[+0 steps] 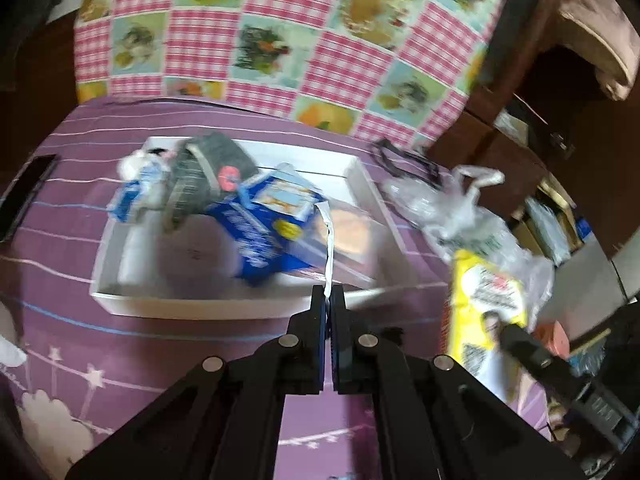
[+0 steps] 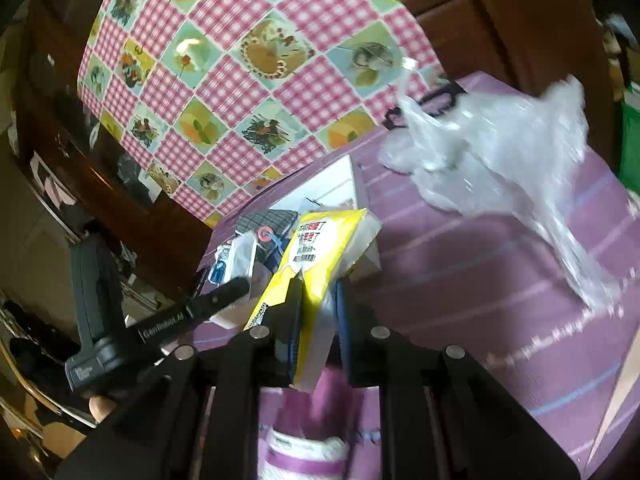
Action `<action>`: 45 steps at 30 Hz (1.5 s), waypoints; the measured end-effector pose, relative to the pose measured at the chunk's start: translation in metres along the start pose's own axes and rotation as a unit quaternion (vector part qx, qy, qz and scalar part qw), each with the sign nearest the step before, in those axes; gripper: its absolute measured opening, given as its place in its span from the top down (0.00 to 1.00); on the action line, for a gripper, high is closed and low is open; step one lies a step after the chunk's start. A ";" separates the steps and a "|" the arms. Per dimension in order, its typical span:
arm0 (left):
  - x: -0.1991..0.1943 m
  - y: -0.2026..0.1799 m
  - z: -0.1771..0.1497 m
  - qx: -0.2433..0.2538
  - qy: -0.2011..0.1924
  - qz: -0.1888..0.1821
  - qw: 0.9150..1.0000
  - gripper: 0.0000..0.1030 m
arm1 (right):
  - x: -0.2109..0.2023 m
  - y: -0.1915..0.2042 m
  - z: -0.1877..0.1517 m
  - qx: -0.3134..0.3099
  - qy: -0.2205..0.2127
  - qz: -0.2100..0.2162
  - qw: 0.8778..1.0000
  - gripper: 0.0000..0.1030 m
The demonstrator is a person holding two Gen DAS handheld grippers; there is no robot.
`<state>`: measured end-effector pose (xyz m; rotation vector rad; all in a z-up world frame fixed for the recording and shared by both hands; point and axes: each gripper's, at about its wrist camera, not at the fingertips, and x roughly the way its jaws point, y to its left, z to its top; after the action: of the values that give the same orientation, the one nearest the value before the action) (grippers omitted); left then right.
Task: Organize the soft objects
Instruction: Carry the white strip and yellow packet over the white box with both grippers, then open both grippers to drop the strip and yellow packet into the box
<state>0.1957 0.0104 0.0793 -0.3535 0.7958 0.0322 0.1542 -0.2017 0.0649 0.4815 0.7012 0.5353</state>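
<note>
blue pack (image 1: pixel 260 236) | in white tray (image 1: pixel 372 196); yellow pack (image 2: pixel 316 264) | lifted, tilted

Purple striped bedcover (image 1: pixel 72 208); pink gingham cloth (image 1: pixel 280 32); dark wooden furniture (image 2: pixel 520 20).

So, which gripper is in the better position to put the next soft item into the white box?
Probably right: the right gripper already holds the yellow packet beside the white box. The left gripper is shut on a white strip.
</note>
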 end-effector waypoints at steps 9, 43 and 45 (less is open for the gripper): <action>-0.019 0.052 0.018 -0.047 -0.033 0.000 0.998 1.00 | 0.036 0.036 0.019 -0.027 0.008 -0.003 1.000 0.82; 0.027 0.087 0.013 -0.020 -0.057 0.111 0.992 0.46 | 0.139 0.046 0.042 -0.009 0.041 -0.036 0.998 0.82; 0.020 0.085 0.012 -0.015 -0.082 0.106 0.991 0.21 | 0.139 0.048 0.041 -0.012 0.036 -0.040 0.998 0.82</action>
<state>0.2051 0.0920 0.0477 -0.2890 0.6680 0.2699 0.2580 -0.0904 0.0549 0.4117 0.7799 0.4867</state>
